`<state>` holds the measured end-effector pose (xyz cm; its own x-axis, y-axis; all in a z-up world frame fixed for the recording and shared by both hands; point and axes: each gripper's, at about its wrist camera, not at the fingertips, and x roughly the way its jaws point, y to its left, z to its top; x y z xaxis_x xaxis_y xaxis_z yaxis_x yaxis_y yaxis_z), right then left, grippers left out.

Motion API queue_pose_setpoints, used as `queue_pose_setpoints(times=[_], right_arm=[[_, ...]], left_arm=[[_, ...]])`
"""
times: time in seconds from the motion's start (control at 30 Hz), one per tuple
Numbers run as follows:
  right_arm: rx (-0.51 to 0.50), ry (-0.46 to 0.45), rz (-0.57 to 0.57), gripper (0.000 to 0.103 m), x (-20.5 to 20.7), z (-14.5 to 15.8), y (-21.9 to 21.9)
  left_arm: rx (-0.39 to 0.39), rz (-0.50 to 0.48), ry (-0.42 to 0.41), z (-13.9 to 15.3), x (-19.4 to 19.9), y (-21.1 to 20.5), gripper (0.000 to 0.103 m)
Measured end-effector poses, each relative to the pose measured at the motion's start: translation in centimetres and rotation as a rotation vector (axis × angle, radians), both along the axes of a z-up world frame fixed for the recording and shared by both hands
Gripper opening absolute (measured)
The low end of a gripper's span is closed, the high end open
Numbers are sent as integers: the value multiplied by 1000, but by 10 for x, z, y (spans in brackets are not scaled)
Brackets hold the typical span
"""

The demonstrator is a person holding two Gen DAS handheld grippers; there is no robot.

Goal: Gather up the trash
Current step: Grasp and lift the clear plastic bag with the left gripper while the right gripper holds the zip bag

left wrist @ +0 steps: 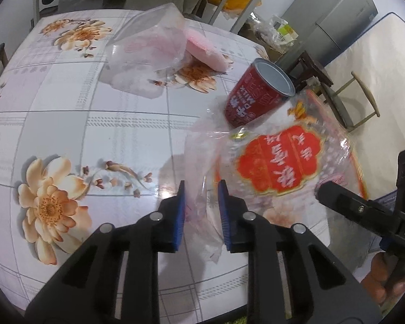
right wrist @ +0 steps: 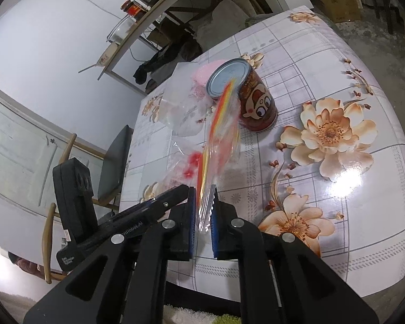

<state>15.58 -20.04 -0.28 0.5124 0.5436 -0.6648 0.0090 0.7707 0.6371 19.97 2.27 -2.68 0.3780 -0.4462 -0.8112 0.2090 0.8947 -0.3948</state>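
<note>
Room: cluttered shelves and chairs stand around my table, which has a glossy flowered cloth.
Trash bag: a clear plastic wrapper with a red label hangs between my two hands, probably so that its mouth is stretched open for trash.
Left fingers: a little spread, the thin bag edge lies between them; I cannot tell if they pinch it.
Right fingers: nearly together, with the wrapper's other edge running between them.
Can: red, upright on the table just behind the wrapper; "MILK" is readable, upside down.
Other trash: a crumpled clear bag and a pink disc, farther back.
Label writing: Chinese characters, which I cannot read with certainty.
</note>
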Motion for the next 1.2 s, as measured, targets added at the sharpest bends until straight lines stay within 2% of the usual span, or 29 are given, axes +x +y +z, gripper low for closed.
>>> queue_pose_setpoints(times=[0.07, 0.43, 0.73, 1.2], right_arm=[[-9, -6, 2, 17, 1, 0, 4], [-80, -14, -36, 18, 7, -8, 9], [-104, -16, -54, 6, 6, -7, 7], [-116, -46, -65, 5, -6, 4, 0]], left_arm=[[11, -11, -3, -1, -1, -4, 13], [45, -13, -34, 0, -3, -8, 11], [109, -23, -104, 9, -10, -13, 7], [182, -37, -208, 30, -28, -24, 7]])
